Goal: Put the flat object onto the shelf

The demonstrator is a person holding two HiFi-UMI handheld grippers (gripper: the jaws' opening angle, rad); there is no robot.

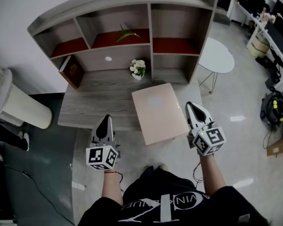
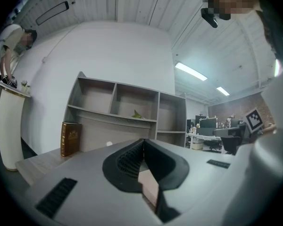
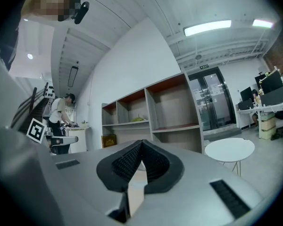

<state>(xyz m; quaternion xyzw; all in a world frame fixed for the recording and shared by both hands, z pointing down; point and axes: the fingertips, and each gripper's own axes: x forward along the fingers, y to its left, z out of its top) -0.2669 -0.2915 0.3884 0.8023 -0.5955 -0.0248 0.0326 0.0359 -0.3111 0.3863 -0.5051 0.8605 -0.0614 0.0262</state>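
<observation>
The flat object (image 1: 158, 111), a pale pink square board, lies flat on the right front part of the desk (image 1: 94, 108). It sits slightly askew, and its near end hangs out past the desk's front edge. It is not on the shelf (image 1: 132, 14), which stands at the back of the desk with two rows of open compartments.

The right gripper (image 1: 191, 105) is just beside the board's right edge, pointing toward the shelf. Its own view shows its jaws pressed together at the tips with nothing between them, and a strip of the pink board shows below them. The left gripper (image 1: 106, 118) is at the desk's front edge, left of the board and apart from it. Its jaws are likewise closed and empty.

Behind the board, a small pot of white flowers (image 1: 138, 68) stands at the foot of the shelf. A brown book (image 1: 71, 70) stands upright in the lower left compartment. A green leafy thing (image 1: 126, 33) lies in the upper middle compartment. A round white side table (image 1: 218, 55) stands on the floor to the right of the desk.
</observation>
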